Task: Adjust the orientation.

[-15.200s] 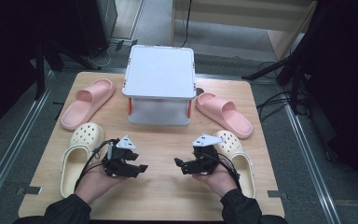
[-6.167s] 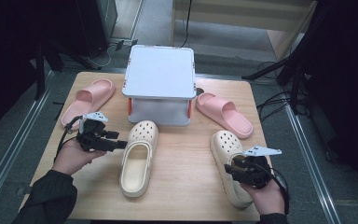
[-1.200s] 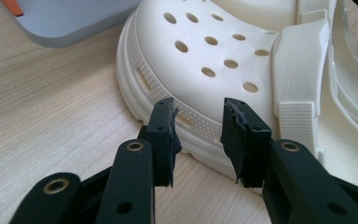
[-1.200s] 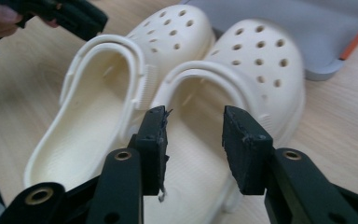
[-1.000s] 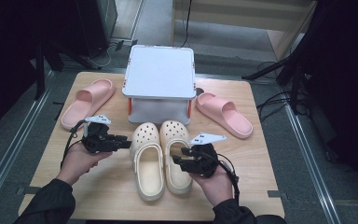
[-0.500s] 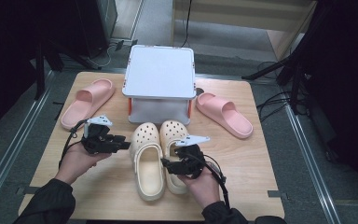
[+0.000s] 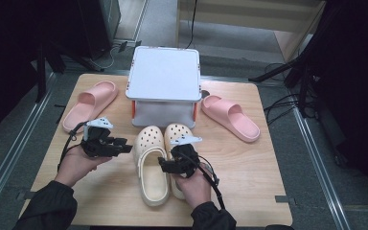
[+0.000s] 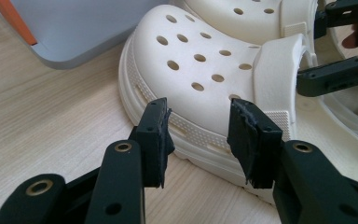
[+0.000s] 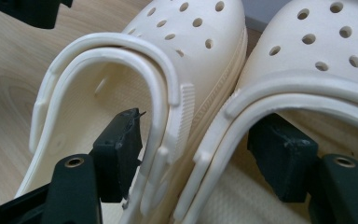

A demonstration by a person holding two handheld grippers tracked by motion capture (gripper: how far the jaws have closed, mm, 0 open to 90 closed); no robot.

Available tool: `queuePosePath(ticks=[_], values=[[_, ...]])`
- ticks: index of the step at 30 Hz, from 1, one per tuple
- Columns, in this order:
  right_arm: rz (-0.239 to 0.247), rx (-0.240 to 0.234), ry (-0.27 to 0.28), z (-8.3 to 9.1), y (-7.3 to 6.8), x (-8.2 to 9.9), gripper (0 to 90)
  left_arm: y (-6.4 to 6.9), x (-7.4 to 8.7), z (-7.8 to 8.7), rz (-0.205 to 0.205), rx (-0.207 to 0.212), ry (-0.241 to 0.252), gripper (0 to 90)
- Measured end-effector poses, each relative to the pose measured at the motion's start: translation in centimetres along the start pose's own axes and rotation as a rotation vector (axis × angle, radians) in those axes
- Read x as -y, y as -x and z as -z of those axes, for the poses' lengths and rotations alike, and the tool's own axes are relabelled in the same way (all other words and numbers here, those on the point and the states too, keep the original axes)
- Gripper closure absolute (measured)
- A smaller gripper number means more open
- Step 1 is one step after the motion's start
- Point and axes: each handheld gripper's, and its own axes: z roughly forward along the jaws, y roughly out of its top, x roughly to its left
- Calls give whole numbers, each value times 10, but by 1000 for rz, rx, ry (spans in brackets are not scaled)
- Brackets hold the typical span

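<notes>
Two cream clogs lie side by side, toes toward the box: the left clog (image 7: 151, 167) (image 8: 200, 60) (image 9: 191, 28) and the right clog (image 7: 175, 134) (image 9: 317, 42). My right gripper (image 7: 172, 165) (image 9: 200, 140) hangs over their heels and has just been opening. It is open, one jaw inside each clog, with their adjoining walls and heel straps between them. My left gripper (image 7: 124, 145) (image 8: 198, 135) rests low on the table at the left clog's outer side. Its jaws have also been opening and stand open, with the sole's edge just beyond the tips.
A white lidded box (image 7: 165, 81) with orange latches stands right behind the clogs' toes. One pink slide (image 7: 88, 103) lies at the back left and another pink slide (image 7: 232, 117) at the back right. Bare wooden table (image 7: 249, 172) stretches to my right.
My right hand has moved left, from the right clog's outer side to above the seam between the clogs. The left hand and both clogs have kept still.
</notes>
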Motion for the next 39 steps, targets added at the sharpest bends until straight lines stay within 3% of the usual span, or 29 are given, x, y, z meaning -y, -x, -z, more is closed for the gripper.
queuePosePath(ticks=[4, 14, 25, 28, 33, 39], values=[[-27, -1, -6, -7, 0, -2, 363, -2, -1, 1, 2, 1, 6, 572], [-30, 39, -32, -19, -3, -5, 427, -5, -2, 2, 7, 0, 11, 569], [-40, 48, -51, -15, 1, -6, 602, -7, -1, 4, 22, -11, 14, 571], [-45, 40, -52, -14, 3, -6, 620, -7, -2, 5, 23, -13, 13, 600], [-55, 34, -56, -12, 6, -7, 644, -10, -14, 8, 28, -27, 30, 728], [-13, 47, -64, -8, 9, -7, 654, -13, -33, 12, 18, -23, 43, 799]])
